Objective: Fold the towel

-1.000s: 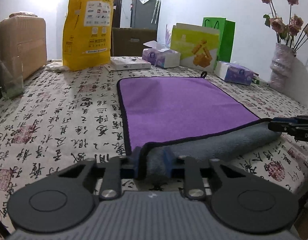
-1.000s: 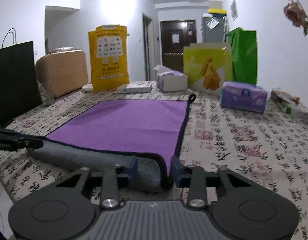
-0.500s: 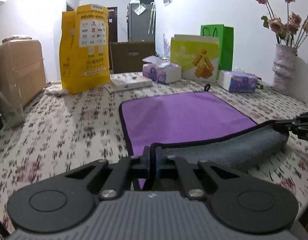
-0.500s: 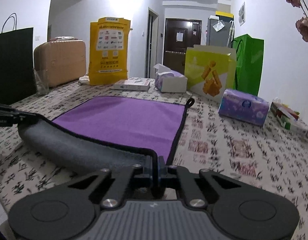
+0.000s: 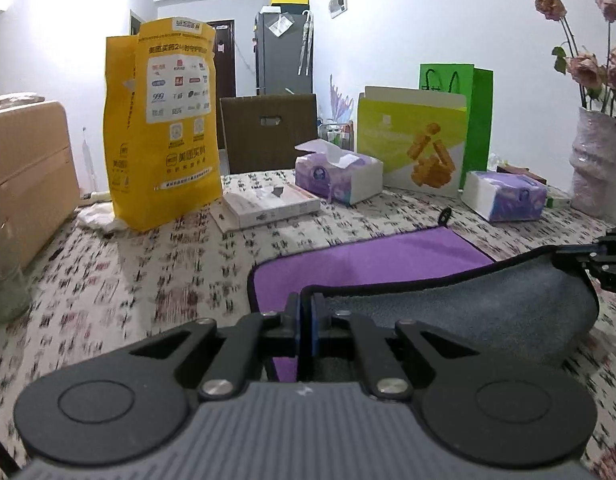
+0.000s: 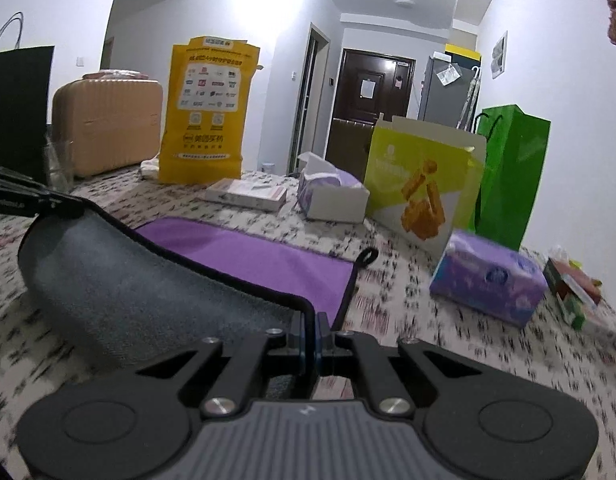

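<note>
Jaws of the left gripper (image 5: pixel 306 322) at lower centre are clenched on the near left corner of the towel (image 5: pixel 371 258), and those of the right gripper (image 6: pixel 311 334) are clenched on its near right corner, so the grey underside hangs raised between them while the purple far half lies flat on the table (image 5: pixel 120 276). Toward the upper middle, an open tissue box (image 5: pixel 339 172) shows white tissue poking out, a vase (image 5: pixel 595 164) at the right edge holds dried roses, and what the yellow bag (image 5: pixel 164 120) at upper left holds cannot be told.

Both wrist cameras are sitting low at the near table edge, looking far along their fingers. Each is sharing the towel (image 5: pixel 371 258) (image 6: pixel 244 256), yellow bag (image 5: pixel 164 128) (image 6: pixel 208 112) and tissue boxes.
</note>
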`<state>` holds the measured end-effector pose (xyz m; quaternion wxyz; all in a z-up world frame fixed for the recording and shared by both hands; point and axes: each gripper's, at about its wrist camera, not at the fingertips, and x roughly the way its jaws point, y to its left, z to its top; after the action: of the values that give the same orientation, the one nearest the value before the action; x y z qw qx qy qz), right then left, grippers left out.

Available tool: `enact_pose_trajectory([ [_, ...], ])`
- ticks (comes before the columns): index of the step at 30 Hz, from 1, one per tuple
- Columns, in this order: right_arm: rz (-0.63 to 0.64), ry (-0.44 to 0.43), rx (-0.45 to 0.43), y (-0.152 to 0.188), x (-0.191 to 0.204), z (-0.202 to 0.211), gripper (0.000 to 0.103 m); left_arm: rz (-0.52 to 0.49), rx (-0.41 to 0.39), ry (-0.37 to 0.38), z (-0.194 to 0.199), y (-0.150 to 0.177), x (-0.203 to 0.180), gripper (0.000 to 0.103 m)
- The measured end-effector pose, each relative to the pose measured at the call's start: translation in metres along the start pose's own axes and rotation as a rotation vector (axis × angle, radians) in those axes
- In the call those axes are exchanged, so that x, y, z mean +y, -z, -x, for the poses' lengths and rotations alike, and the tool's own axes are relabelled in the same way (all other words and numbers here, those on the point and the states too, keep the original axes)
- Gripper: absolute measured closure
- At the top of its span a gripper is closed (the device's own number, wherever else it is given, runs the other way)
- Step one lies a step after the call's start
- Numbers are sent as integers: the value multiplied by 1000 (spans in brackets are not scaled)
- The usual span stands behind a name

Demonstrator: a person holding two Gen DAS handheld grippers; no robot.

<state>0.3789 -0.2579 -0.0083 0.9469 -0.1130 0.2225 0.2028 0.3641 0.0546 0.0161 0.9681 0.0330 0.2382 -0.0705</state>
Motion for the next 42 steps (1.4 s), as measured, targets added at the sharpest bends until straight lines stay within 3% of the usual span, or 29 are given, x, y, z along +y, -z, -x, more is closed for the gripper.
enact_pose_trajectory([
  [16,69,-4,40,-40,-30,-101,99,-63,23,-14,-93,-44,21,97],
  [31,96,-29,67,-46,-47,-169,99,-55,83,-16,-153,-38,38,97],
  [34,76,-49,105,-46,-52,-179,97,-46,112,-9,-162,-32,41,97],
  [36,60,-47,99,-46,-56,-181,90,-28,122,-2,-164,-30,44,95],
  [37,48,-47,101,-46,-59,-181,86,-10,123,3,-164,-30,46,91],
  [39,17,-46,113,-46,-64,-183,64,28,133,6,-166,-31,53,79],
  [41,-9,-35,117,-45,-68,-183,50,67,149,13,-169,-30,59,51],
  [42,-21,-32,116,-45,-69,-183,45,86,157,22,-170,-30,61,44],
])
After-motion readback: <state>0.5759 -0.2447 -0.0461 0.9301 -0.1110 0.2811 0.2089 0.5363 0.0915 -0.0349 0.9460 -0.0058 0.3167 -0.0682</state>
